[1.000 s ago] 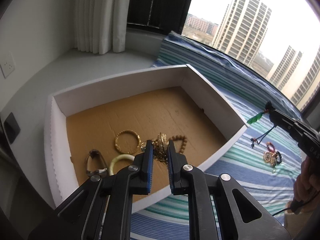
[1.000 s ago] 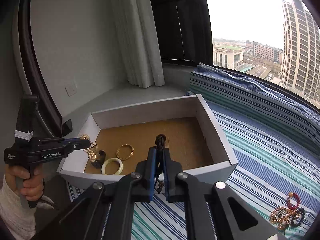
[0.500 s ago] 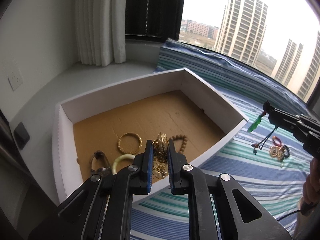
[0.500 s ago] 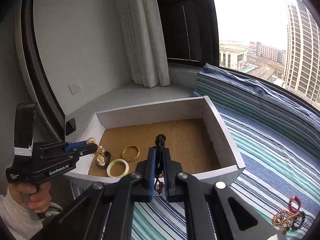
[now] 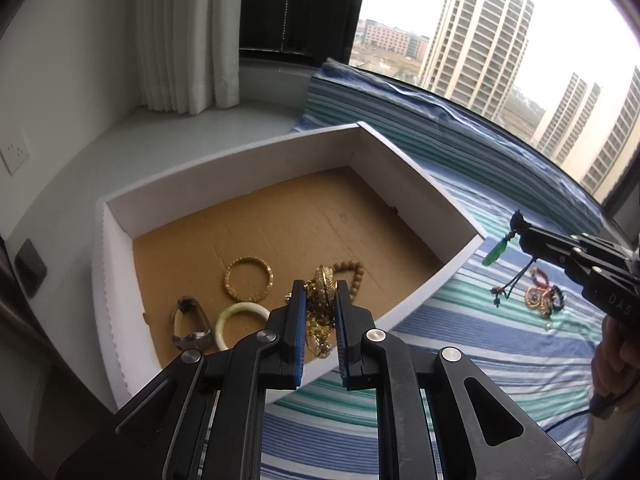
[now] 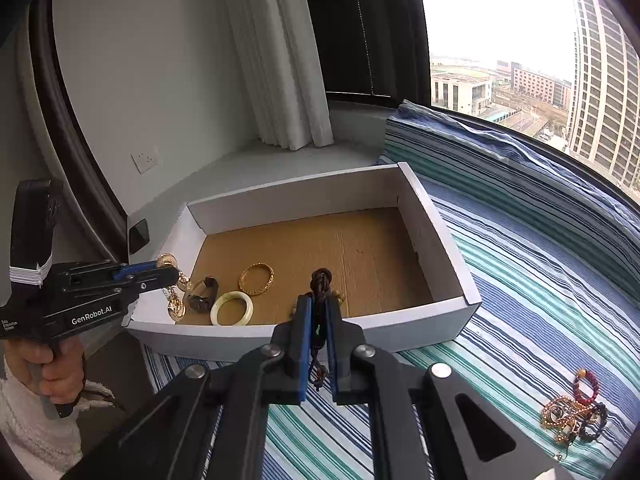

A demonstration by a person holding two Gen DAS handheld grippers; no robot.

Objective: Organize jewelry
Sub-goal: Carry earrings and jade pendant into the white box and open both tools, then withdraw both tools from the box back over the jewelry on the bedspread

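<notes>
- The left gripper (image 5: 319, 304) is clamped on a gold chain necklace (image 5: 322, 312), which dangles from its blue pads above the near left corner of the white cardboard box (image 5: 240, 172).
- Just ahead of this gripper, on the box's brown floor, lie a gold bangle (image 5: 248, 279), a pale jade bangle (image 5: 239, 316), a grey translucent bracelet (image 5: 191, 322) and a wooden bead bracelet (image 5: 354, 276).
- The right gripper (image 6: 319, 320) is clenched on a dark knotted cord (image 6: 321, 282); from it a green jade pendant (image 5: 495, 251) hangs outside the box's near wall.
- Off to this gripper's right, on the striped cloth (image 6: 540, 280), a tangled pile of beaded and gold jewelry (image 6: 572, 412) lies well apart from the box.
</notes>
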